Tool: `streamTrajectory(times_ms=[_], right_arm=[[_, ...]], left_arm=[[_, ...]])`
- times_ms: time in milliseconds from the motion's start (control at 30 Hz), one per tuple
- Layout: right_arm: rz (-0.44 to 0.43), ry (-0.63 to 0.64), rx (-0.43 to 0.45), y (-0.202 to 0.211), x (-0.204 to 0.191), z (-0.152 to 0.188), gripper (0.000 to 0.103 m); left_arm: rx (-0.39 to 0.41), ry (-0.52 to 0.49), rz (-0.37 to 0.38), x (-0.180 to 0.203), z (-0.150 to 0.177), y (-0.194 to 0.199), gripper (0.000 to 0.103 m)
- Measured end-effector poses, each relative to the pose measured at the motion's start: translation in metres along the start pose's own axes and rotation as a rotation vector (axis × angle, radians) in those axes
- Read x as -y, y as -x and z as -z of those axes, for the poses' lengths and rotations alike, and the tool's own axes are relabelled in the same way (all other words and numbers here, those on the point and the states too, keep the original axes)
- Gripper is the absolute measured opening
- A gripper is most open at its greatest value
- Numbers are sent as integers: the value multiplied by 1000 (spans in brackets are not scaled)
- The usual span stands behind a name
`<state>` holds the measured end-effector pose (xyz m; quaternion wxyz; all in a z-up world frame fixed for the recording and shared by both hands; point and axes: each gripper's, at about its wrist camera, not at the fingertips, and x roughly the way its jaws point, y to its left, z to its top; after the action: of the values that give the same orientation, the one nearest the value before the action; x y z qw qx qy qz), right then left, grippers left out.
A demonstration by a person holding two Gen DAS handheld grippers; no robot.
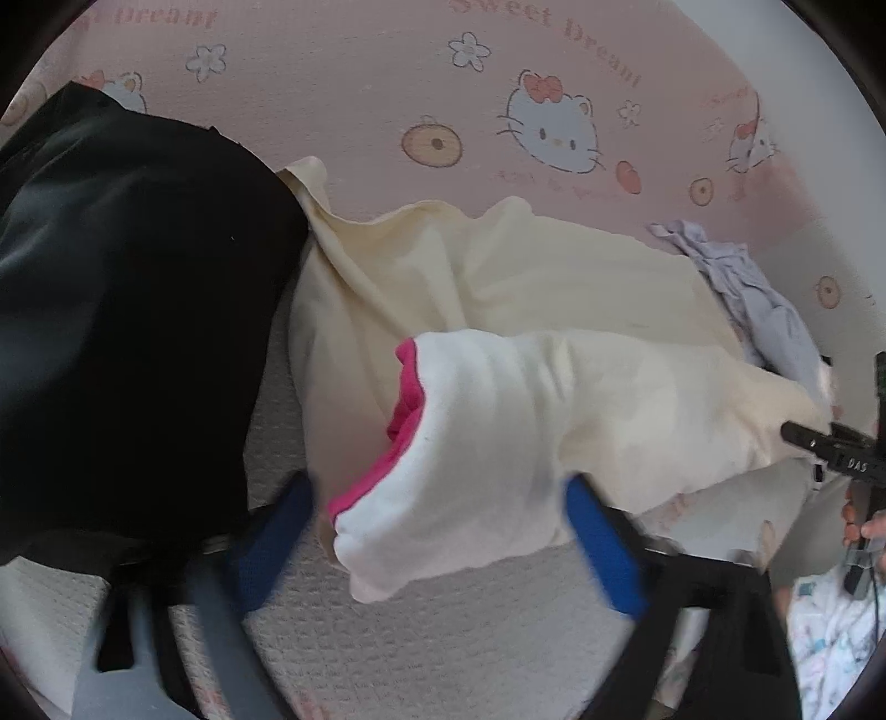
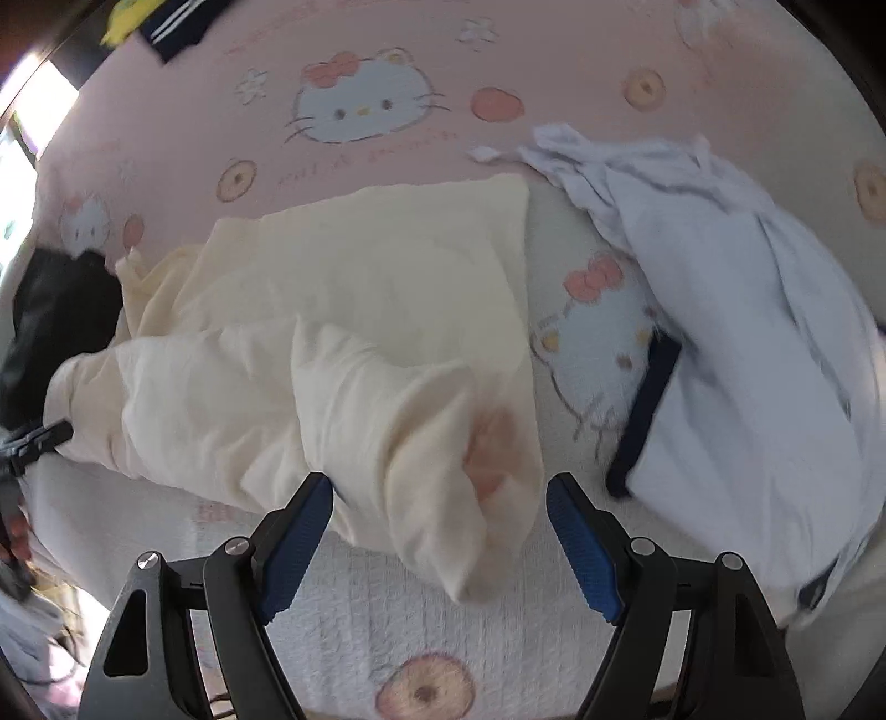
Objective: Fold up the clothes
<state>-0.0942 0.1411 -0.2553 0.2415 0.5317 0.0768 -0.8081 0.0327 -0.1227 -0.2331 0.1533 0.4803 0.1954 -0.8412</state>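
Observation:
A cream garment (image 1: 554, 288) lies crumpled across the pink cartoon bedsheet (image 1: 360, 83). One end of it, whiter and with a pink lining (image 1: 407, 410), lies between the blue pads of my left gripper (image 1: 437, 487), whose jaws stand apart around it. In the right wrist view another folded end of the cream garment (image 2: 443, 454) lies between the pads of my right gripper (image 2: 437, 482), with a gap on each side. Each gripper's black body shows at the edge of the other's view.
A black garment (image 1: 122, 310) lies heaped to the left of the cream one. A pale lavender-white garment (image 2: 747, 310) with a dark blue band (image 2: 645, 410) is on the right. Yellow and navy striped clothes (image 2: 177, 22) sit at the far edge of the bedsheet (image 2: 387, 166).

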Motion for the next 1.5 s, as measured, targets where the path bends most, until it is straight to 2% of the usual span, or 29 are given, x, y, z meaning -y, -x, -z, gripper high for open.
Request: streamTrajectory(times_ms=[33,67,200,267,333,400,467,533,667,767,833,900,933,967,1000,1100,1267,1333,1500], right_arm=[[3,5,11,-1,-1,-3,46],[1,-4,18,-2,0,-7,30],[-22,-77,28,-6,10,-25,30],[-27,-117,30,-12,14,-38,30],[3,-118,26,-20,14,-50,30],[95,-80,-21,-39,10,-59,30],[167,-73,-91,-64,10,-61,30],[133,-157,-98,-70,16,-59,30],[123,-163,-98,-68,18,-60,30],[104,-201,-74,-64,21,-58,34],[86,-264,-68,-60,28,-55,47],[59,-338,-58,-51,33,-51,70],[37,-374,-46,-45,36,-50,76],[-3,-412,-24,-38,38,-47,79],[-42,-452,-3,-31,39,-44,79],[-143,-553,38,-13,40,-33,80],[-169,-598,45,1,26,-14,84],[-183,-605,41,2,17,-6,84],[-298,-691,33,-1,11,19,84]], left_arm=[[-1,-1,6,0,-1,-2,52],[-1,-3,9,1,-3,-3,52],[12,-3,-8,1,-15,-6,50],[-4,25,-42,-3,-23,-15,50],[-21,54,-74,-7,-30,-23,50],[-44,75,-119,-7,-34,-34,50],[-49,22,-203,2,-33,-44,52],[-34,-75,-307,17,-28,-55,54],[10,-135,-376,30,-23,-58,54],[32,-130,-351,25,-22,-55,54],[31,-109,-307,21,-22,-49,54],[34,-69,-240,16,-25,-38,54],[38,-49,-205,13,-26,-33,58],[49,-27,-167,10,-26,-26,64],[58,-7,-134,8,-27,-19,65],[73,11,-90,9,-28,-3,73],[85,-150,-118,35,-23,12,75],[81,-252,-150,54,-12,15,75],[92,-548,-257,100,12,5,75]])
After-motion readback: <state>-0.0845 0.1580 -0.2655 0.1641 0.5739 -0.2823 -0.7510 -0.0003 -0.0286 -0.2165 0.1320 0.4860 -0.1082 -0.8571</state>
